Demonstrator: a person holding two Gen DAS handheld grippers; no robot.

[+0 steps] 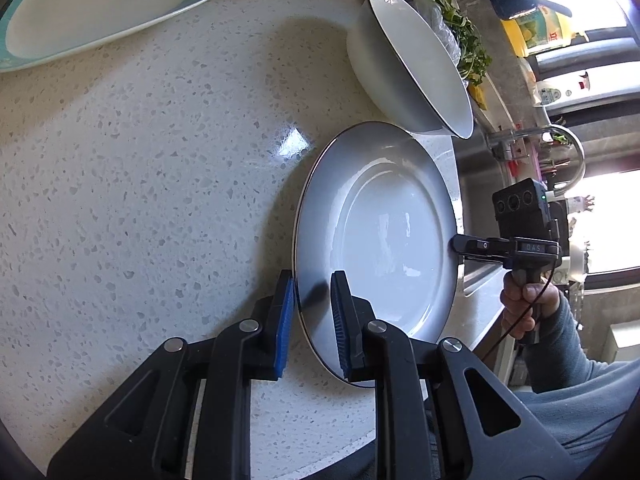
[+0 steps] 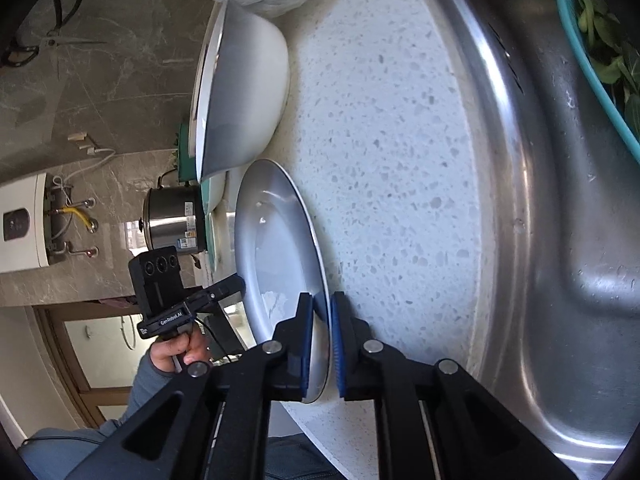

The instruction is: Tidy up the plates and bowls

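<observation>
I have both tongs, my left gripper (image 1: 312,320) and right gripper (image 2: 322,344), clamped on opposite rims of the white plate (image 1: 384,240) beside the sink (image 2: 560,240), sharing its weight for a level lift.

Speckled countertop (image 1: 140,160); steel sink (image 2: 560,240); bagged greens (image 1: 448,12); scissors (image 2: 52,28).

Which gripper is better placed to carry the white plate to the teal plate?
Left, probably. Both the left gripper and right gripper clamp the white plate's rim, but the teal plate lies on the left gripper's side; the right one is by the sink.
</observation>
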